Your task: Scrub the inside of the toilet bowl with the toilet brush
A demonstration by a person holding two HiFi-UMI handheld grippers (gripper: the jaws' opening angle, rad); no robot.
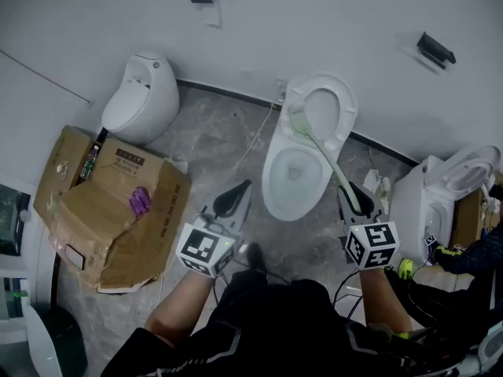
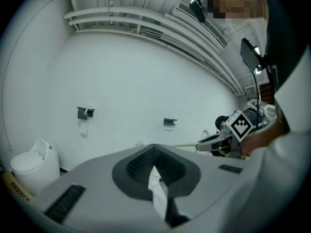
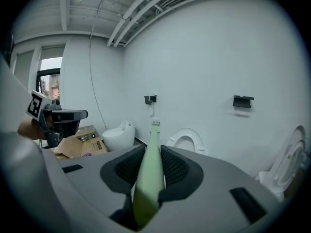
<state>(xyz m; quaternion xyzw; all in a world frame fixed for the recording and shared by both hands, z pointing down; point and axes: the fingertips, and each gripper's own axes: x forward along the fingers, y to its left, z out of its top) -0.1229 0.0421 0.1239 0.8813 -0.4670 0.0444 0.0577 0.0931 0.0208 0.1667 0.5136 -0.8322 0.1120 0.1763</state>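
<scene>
The person's dark-clad legs fill the bottom of the head view, with both grippers held out over the grey floor (image 1: 196, 132). The left gripper (image 1: 234, 196) hangs left of the toilet, its jaws drawn together with only a thin pale sliver between them and nothing recognisable in their grip. The right gripper (image 1: 352, 195) has its jaws clamped on the green handle of the brush (image 1: 324, 154). The handle slants up and to the left across the bowl (image 1: 284, 188), and the brush head lies over the left edge of the raised seat (image 1: 343, 104), above the bowl rather than down in it. A crumpled cardboard box (image 1: 94, 210) sits left of the left gripper. A second toilet (image 1: 416, 206) stands at the right, and a small white toilet (image 1: 137, 100) stands against the far wall (image 1: 330, 22).
</scene>
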